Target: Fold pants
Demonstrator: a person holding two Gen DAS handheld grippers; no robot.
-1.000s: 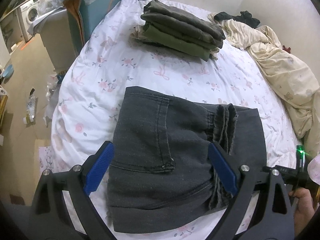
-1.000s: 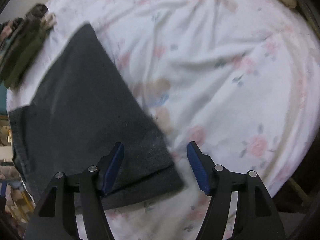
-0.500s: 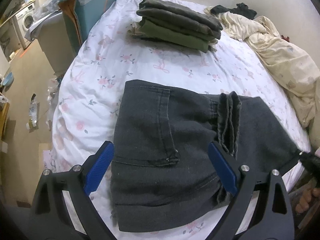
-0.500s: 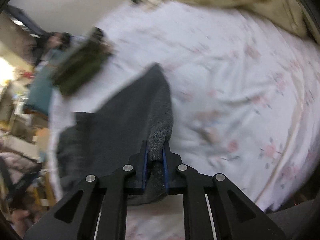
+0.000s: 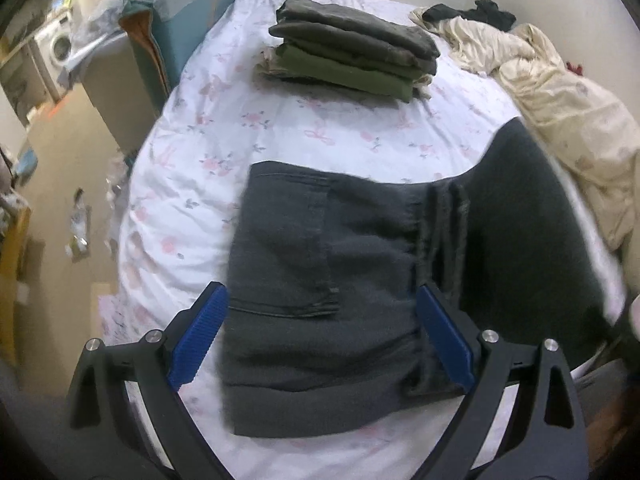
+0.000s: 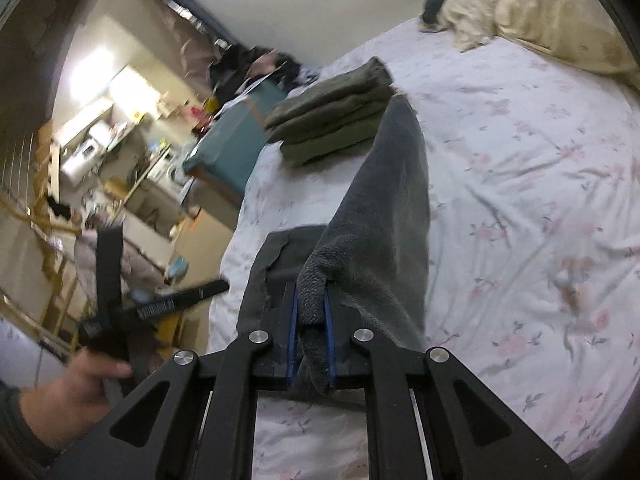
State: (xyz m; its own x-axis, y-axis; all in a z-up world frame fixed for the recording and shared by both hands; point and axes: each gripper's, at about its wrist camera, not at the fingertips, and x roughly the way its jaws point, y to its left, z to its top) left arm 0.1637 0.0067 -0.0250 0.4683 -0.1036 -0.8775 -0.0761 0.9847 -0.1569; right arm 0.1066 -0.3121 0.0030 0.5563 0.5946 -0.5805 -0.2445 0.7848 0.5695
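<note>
Dark grey pants [image 5: 320, 280] lie partly folded on the floral bed sheet [image 5: 240, 128]. My left gripper [image 5: 320, 336] is open and hovers over the folded waist part, its blue pads on either side. My right gripper [image 6: 311, 332] is shut on the pants' right end [image 6: 384, 208] and holds it lifted off the bed. That raised flap also shows at the right of the left wrist view [image 5: 532, 216].
A stack of folded olive and grey clothes [image 5: 352, 48] sits at the far side of the bed. A cream blanket [image 5: 560, 104] is bunched at the right. A teal box [image 5: 180, 36] and floor clutter lie left of the bed.
My right gripper closed on the right end of the pants and lifted it up off the sheet. The left gripper stayed open over the waist part.
</note>
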